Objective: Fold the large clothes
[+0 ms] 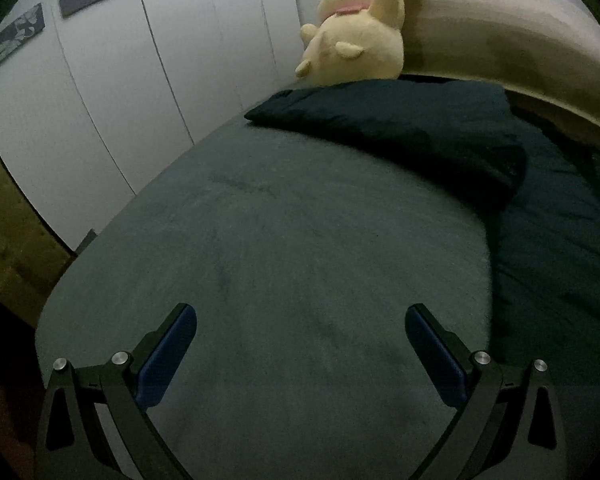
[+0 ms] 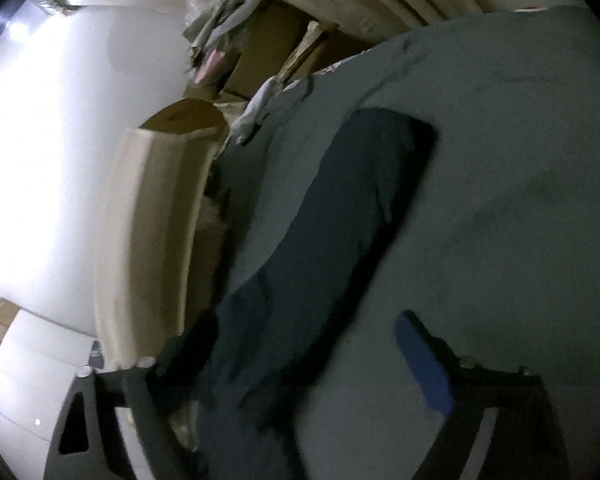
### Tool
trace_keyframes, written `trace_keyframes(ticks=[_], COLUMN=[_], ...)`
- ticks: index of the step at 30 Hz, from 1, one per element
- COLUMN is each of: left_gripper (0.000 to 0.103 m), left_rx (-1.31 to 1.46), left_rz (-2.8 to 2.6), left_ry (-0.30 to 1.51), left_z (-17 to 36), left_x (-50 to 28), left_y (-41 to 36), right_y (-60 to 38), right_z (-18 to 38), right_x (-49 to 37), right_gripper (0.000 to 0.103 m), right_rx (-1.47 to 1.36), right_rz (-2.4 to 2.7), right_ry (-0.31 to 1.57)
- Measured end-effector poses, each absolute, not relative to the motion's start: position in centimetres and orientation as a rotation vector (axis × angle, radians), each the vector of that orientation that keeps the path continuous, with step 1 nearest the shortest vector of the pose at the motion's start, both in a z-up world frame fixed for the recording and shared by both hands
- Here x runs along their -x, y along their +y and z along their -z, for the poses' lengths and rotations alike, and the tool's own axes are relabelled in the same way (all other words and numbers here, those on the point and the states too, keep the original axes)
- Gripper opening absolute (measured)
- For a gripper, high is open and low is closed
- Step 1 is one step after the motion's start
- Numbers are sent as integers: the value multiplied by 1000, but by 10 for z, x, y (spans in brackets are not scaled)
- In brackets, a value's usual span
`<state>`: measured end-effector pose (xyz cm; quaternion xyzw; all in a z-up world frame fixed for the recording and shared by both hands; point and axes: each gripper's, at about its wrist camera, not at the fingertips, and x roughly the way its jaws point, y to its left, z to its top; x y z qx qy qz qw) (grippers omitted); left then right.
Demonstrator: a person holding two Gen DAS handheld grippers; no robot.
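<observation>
The left gripper (image 1: pixel 300 316) hangs over the bed (image 1: pixel 260 240), its two blue-padded fingers (image 1: pixel 168 356) spread wide apart with nothing between them but the bare grey-green sheet. Ahead of these fingers and off to their right lies a dark folded cloth (image 1: pixel 400 128), flat on the bed, well apart from the fingertips. Beyond that cloth, further ahead still, a yellow plush toy (image 1: pixel 356 36) leans against the pale headboard (image 1: pixel 500 40). To the right of the right-hand finger a darker teal cover (image 1: pixel 560 240) spreads across the bed. Far ahead and to the left of the fingers stand the white wardrobe doors (image 1: pixel 120 80).

The right gripper (image 2: pixel 300 344) shows in a tilted and blurred view. Its fingers stand apart: the blue pad of one finger (image 2: pixel 420 364) is plain on the right side, while the other finger, low on the left, is dark and mostly hidden behind cloth. A dark garment (image 2: pixel 332 232) runs from between the fingers forward and up across the grey-green sheet (image 2: pixel 500 160). Its near end lies in the gap between the fingers, closer to the left one; the blue pad does not touch it, and no pinch on the cloth can be seen. Left of the fingers is a pale panel (image 2: pixel 152 232), and cardboard boxes (image 2: pixel 260 48) lie further ahead.
</observation>
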<state>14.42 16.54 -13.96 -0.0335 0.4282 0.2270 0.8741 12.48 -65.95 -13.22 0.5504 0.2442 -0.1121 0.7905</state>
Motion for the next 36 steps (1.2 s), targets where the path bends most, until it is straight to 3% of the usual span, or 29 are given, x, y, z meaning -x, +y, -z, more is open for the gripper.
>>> trace_keyframes(ticks=[3, 10, 11, 12, 14, 18, 22, 27, 33, 35, 36], left_gripper=[103, 103, 103, 103, 103, 103, 103, 103, 103, 103, 103], left_rx=[83, 161, 179, 194, 198, 203, 212, 225, 238, 238, 236], left_rz=[-491, -458, -451, -446, -444, -441, -436, -428, -421, -422, -423], left_ry=[907, 930, 930, 929, 926, 918, 910, 900, 893, 894, 895], left_z=[151, 175, 177, 181, 183, 186, 186, 183, 185, 184, 184], left_x=[-150, -160, -160, -163, -161, -160, -157, -150, -148, -148, -148], left_y=[174, 189, 192, 197, 200, 203, 203, 204, 207, 207, 207], right_y=[-684, -712, -712, -710, -706, -667, -593, -429, -262, -228, -211], right_z=[155, 180, 178, 176, 164, 90, 12, -61, -29, 0, 16], right_x=[-162, -215, -221, -225, -240, -268, -301, -334, -363, -364, -372], right_gripper=[73, 71, 53, 23, 19, 10, 10, 10, 12, 23, 46], right_rx=[-1191, -1175, -1158, -1129, -1066, -846, -664, -435, -266, -219, -197], right_rz=[301, 401, 415, 436, 455, 414, 287, 20, -131, -145, -159], right_ry=[553, 594, 607, 634, 675, 638, 574, 524, 646, 724, 784])
